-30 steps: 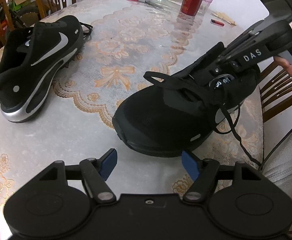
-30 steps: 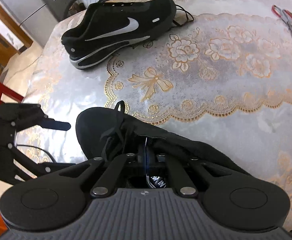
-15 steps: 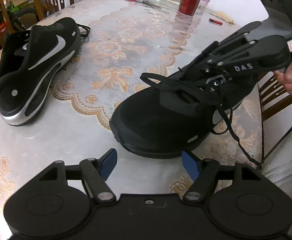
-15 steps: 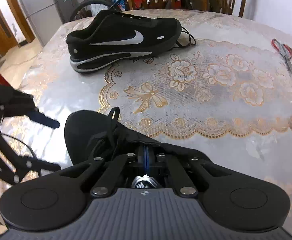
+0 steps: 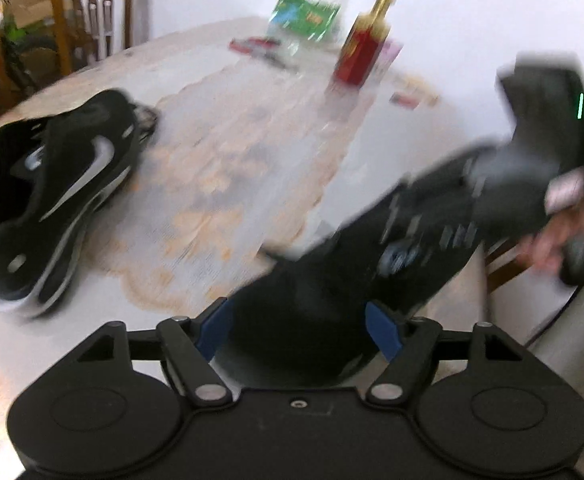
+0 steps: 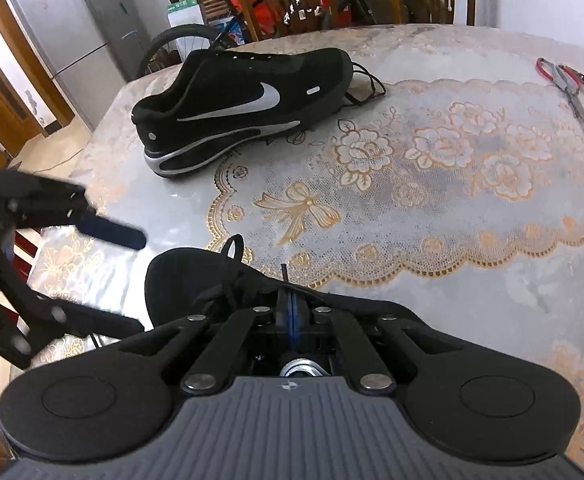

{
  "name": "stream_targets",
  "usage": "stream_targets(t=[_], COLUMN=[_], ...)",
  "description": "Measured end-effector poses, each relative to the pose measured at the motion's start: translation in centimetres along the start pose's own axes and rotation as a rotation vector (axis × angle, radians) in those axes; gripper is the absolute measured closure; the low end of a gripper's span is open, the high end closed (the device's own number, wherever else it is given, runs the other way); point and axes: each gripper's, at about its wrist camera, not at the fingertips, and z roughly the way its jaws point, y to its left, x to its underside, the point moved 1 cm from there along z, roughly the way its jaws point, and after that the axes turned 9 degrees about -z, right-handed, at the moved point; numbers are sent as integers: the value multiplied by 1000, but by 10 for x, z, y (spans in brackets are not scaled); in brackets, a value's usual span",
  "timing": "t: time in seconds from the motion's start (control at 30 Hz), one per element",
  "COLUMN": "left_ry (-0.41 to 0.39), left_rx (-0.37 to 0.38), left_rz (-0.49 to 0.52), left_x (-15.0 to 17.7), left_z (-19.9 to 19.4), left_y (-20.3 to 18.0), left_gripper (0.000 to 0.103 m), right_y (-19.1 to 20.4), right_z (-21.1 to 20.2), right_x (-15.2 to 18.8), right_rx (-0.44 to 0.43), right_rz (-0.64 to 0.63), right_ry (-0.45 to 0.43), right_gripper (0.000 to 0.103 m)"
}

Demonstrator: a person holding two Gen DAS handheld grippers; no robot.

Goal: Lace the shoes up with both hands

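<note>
The near black shoe (image 5: 312, 320) lies at the table's front edge, toe toward my left gripper (image 5: 298, 332). Its jaws are opening, and the blue pads stand either side of the toe; the blur hides any contact. In the right wrist view the left gripper (image 6: 137, 280) hangs just left of the toe (image 6: 187, 276), fingers wide apart. My right gripper (image 6: 290, 300) is shut on the shoe's upper by the lacing, where a thin black tip pokes past the pads. It appears blurred as the right gripper (image 5: 404, 216). The second black shoe (image 6: 243, 108) with a silver swoosh lies farther off.
A lace-patterned cloth covers the table (image 6: 452, 240). Scissors (image 6: 568, 84) lie at its far right, and a red bottle (image 5: 366, 52) and a green packet stand at the back. Wooden chairs (image 5: 91, 12) ring the table. A person's hand (image 5: 552, 240) holds the right gripper.
The left gripper has risen and moved in on the near shoe, so the toe now sits between its pads and the view is smeared. The right gripper stays shut on the shoe.
</note>
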Motion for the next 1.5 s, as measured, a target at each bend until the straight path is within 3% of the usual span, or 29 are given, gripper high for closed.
stream_targets(t=[0.07,0.13,0.27,0.47,0.53,0.7,0.87,0.93,1.03,1.1,1.13,1.3,1.5], left_ry=[-6,29,134,181,200,215,218,226,204,181,171,109,-45], left_rx=[116,185,201,202,206,252,275,280,282,277,272,256,242], left_rz=[-60,-124,-143,-220,-253,-361,-414,-449,-480,-491,-486,-440,-405], left_x=[-23,-39,-52,-54,-53,-49,-49,-47,-48,-52,-56,-85,-135], left_z=[8,22,54,76,78,82,88,90,83,75,71,56,36], left_y=[3,6,5,14,19,34,39,44,48,51,51,47,47], left_gripper=[31,33,50,55,68,73,101,101,101,102,102,102,102], right_y=[-1,-2,-7,-12,-14,-16,-16,-16,-21,-24,-25,-27,-47], right_z=[-1,-1,-2,-2,-3,-3,-2,-1,-2,-3,-5,-19,-38], right_x=[1,2,6,9,10,11,10,9,8,7,7,6,-8], right_rx=[-4,-8,-25,-49,-58,-70,-82,-86,-101,-140,-157,-143,-187], right_rz=[9,16,53,96,107,111,108,105,136,160,165,144,206], right_ry=[-3,-6,-14,-24,-29,-35,-23,-14,-12,-13,-14,-3,10], right_gripper=[103,103,103,102,102,102,102,101,86,69,66,64,64])
